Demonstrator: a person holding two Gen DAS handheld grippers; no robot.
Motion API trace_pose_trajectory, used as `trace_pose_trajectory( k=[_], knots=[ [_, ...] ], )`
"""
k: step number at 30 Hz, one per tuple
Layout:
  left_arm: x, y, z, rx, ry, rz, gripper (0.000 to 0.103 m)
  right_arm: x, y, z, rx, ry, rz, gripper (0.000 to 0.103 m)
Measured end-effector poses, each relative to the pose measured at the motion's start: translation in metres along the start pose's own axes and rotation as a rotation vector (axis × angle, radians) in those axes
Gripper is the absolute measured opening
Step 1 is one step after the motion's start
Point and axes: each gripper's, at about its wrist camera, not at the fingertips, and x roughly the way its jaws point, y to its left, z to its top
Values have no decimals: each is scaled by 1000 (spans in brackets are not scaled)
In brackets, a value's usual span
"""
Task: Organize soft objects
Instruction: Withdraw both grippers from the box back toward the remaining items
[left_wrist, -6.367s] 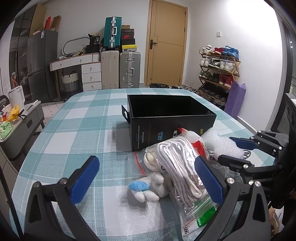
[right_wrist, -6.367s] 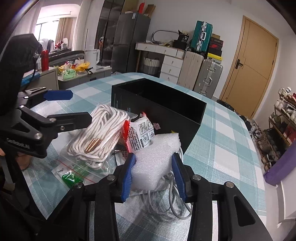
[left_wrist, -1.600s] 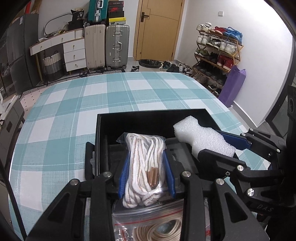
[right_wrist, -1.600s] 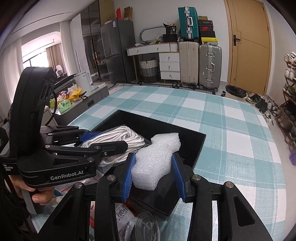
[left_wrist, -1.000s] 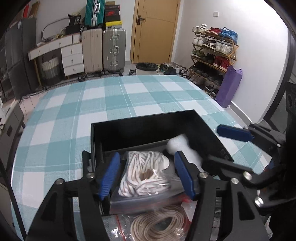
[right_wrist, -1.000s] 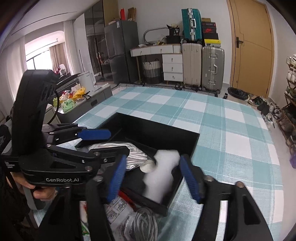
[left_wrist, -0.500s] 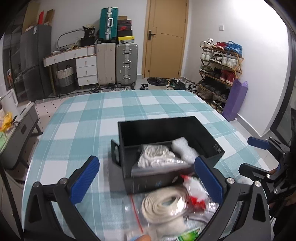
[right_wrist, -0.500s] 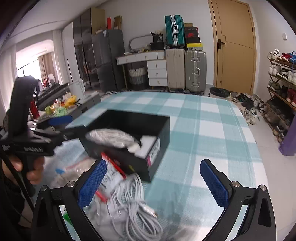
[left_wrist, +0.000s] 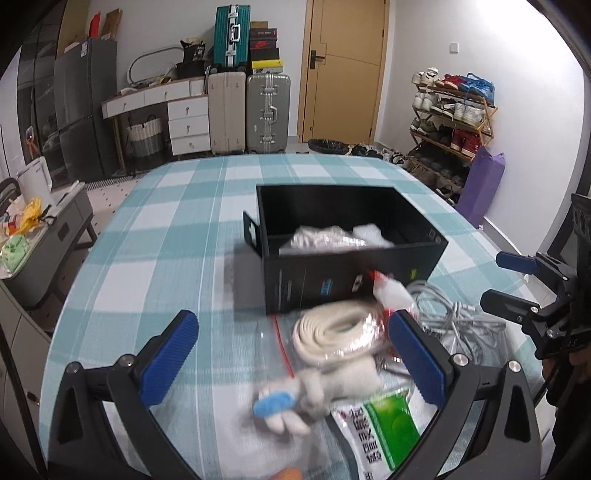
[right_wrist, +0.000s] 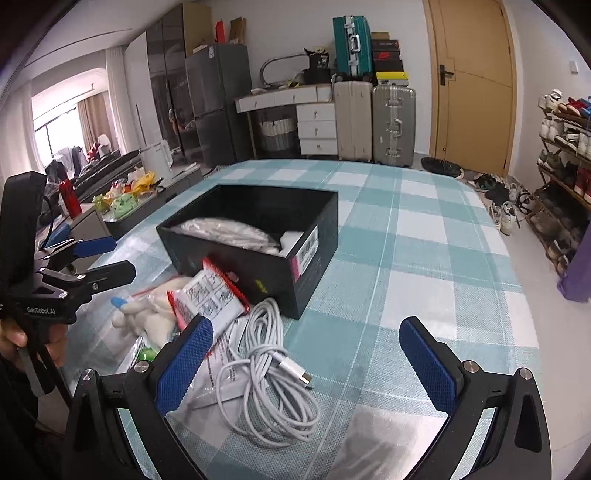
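Both tools have let go since the earlier frames; the left gripper (left_wrist: 293, 345) and right gripper (right_wrist: 304, 356) gape wide and empty, drawn back from the black box (left_wrist: 347, 275); the bagged white rope (right_wrist: 229, 229) and foam block (right_wrist: 293, 238) now lie inside it; a cream coil (left_wrist: 332, 330), a blurred plush toy, perhaps (left_wrist: 332, 387), and a white cable (right_wrist: 266, 384) remain on the checked tablecloth (right_wrist: 424, 266).
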Motion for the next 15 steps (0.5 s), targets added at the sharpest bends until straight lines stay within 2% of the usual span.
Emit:
trace_pose_trajectory(
  k=[9, 15],
  knots=[
    [-1, -5, -19, -20, 23, -1, 103, 8, 12, -9, -73, 75, 16, 103],
    [-1, -6, -30, -35, 31, 1, 103, 19, 11, -15, -66, 115, 6, 103]
  ],
)
